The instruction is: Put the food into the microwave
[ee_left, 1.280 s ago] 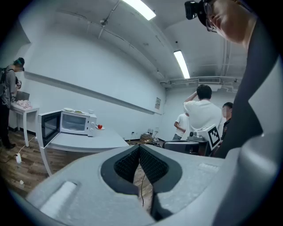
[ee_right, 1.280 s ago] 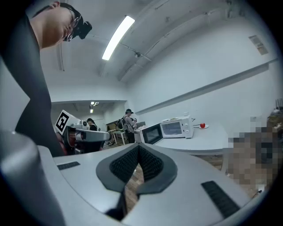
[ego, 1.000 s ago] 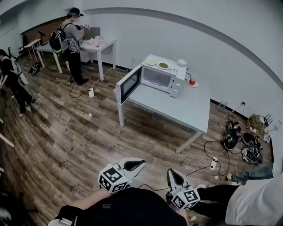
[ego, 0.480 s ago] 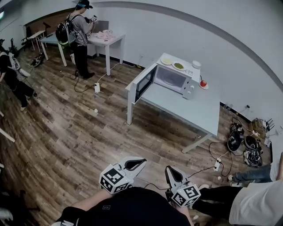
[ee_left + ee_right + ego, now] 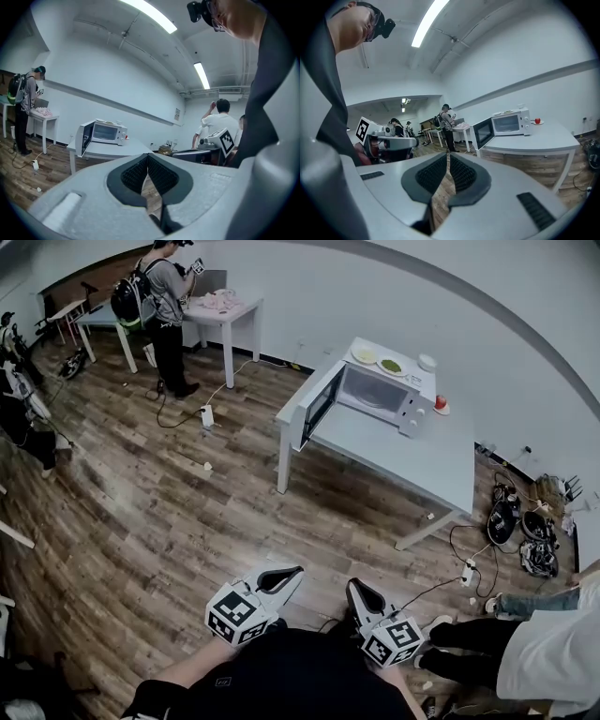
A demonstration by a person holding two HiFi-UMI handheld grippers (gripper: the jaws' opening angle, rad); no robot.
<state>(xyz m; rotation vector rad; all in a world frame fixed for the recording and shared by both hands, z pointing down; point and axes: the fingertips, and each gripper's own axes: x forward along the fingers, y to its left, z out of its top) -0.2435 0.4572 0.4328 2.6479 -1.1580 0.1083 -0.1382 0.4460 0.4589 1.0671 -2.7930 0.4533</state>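
Both clenched empty, left hand-held gripper (image 5: 286, 573) and right hand-held gripper (image 5: 356, 589) hang well short of the plate of food (image 5: 391, 366) at one o'clock atop the open microwave (image 5: 380, 395): likely light, brittle, take its rim.

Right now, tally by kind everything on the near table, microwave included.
Microwave: 1
Plates: 2
Bowl: 1
Red thing on its dish: 1
Total: 5
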